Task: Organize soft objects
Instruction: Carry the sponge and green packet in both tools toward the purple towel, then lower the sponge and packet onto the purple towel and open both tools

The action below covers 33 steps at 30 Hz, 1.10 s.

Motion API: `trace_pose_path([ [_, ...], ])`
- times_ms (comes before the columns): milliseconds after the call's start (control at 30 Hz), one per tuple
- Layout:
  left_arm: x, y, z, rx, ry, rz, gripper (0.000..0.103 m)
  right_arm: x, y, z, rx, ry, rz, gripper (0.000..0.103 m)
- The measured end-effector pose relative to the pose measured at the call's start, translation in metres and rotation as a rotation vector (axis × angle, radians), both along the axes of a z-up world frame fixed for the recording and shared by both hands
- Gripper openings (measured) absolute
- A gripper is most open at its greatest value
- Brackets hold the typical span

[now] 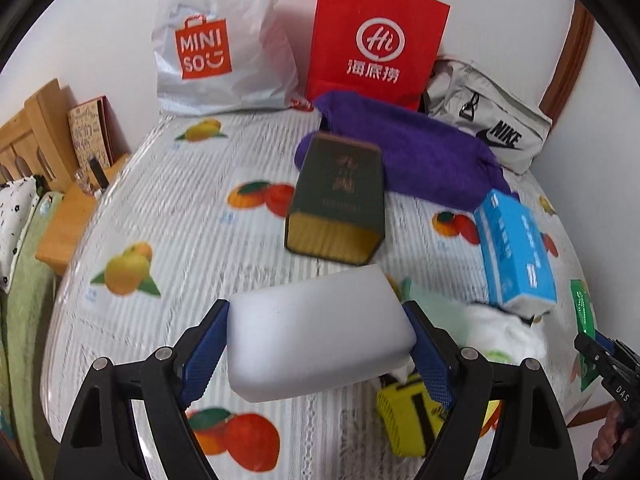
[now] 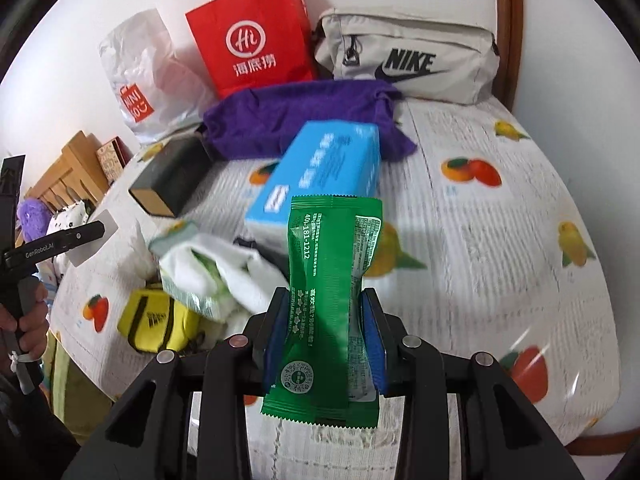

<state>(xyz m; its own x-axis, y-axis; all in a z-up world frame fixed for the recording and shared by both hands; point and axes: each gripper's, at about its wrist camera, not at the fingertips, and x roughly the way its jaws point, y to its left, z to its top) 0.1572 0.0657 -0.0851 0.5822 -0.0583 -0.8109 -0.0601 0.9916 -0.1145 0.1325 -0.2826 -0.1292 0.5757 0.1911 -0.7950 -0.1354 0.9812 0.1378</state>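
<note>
Left claw clamps white rectangular foam sponge block; right claw pinches green crinkly foil sachet, both above the fruit-print table. Yellow pouch, white cloth, blue tissue pack, purple towel remain unsorted; bags behind apparently wait.

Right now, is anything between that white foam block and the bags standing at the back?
Yes. The white foam block, shut in the left gripper, faces the dark green box directly ahead, with the purple cloth stretched behind it before the red bag. The path toward the Miniso bag looks open.
</note>
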Motion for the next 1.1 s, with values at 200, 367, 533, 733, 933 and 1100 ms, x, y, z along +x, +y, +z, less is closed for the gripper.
trace_pose_path([
  [200, 0.022, -0.003, 0.023, 0.004, -0.030, 0.009, 0.084, 0.029, 0.004, 0.020, -0.005, -0.024, 0.026, 0.036],
  [367, 0.045, -0.007, 0.038, 0.017, -0.050, -0.004, 0.084, 0.058, 0.010, 0.033, -0.012, -0.033, 0.041, 0.036],
  [533, 0.068, -0.005, 0.047, 0.024, -0.059, -0.005, 0.084, 0.088, 0.020, 0.039, -0.019, -0.037, 0.056, 0.036],
  [733, 0.102, -0.002, 0.051, 0.030, -0.055, -0.003, 0.084, 0.121, 0.026, 0.046, -0.029, -0.047, 0.057, 0.036],
  [933, 0.144, -0.010, 0.050, 0.036, -0.041, -0.030, 0.084, 0.162, 0.028, 0.049, -0.003, -0.057, 0.057, 0.036],
  [1100, 0.183, -0.019, 0.045, 0.039, -0.024, -0.053, 0.084, 0.203, 0.033, 0.046, 0.009, -0.051, 0.063, 0.037],
])
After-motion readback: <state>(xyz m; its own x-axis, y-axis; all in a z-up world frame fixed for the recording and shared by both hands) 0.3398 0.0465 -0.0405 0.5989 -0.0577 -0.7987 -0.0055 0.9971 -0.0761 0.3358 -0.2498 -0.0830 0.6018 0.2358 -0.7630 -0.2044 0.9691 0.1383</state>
